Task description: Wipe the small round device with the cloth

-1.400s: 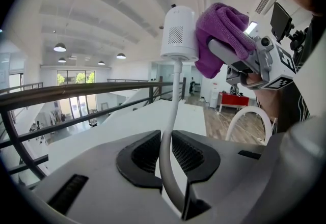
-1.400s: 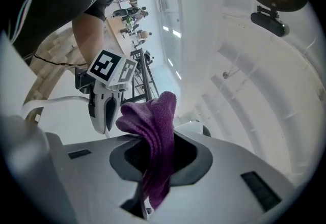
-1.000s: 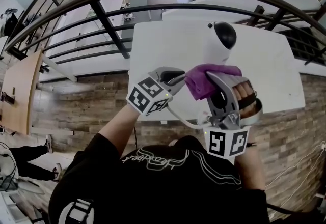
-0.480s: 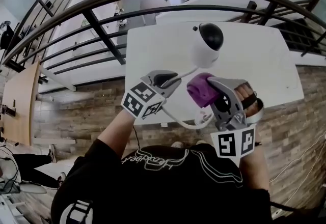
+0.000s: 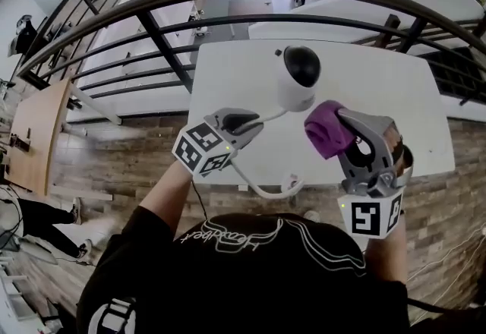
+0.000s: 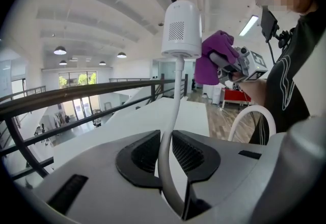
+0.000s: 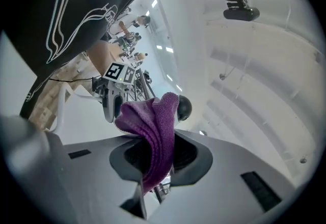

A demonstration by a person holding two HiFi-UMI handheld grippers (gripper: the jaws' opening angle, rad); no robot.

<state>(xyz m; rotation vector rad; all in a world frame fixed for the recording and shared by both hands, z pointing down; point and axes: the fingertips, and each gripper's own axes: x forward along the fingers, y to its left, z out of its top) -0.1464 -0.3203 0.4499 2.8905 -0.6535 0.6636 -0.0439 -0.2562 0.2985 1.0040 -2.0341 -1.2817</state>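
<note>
The wiping step is in hand. The left gripper (image 5: 253,122) pinches the thin white cable (image 5: 257,189) of the small round white device with a black dome (image 5: 295,74), holding it apparently clear of the white worktop (image 5: 395,97). The right gripper (image 5: 342,127) is clamped on the bunched purple knitted cloth (image 5: 325,127), just right of the device and apart from it.

Next, I judge, the cloth must meet the shell and rub round it while the cable grip steadies the device.

Only the left gripper view shows the device's grilled back. In the right gripper view only the dome peeks past the cloth.
</note>
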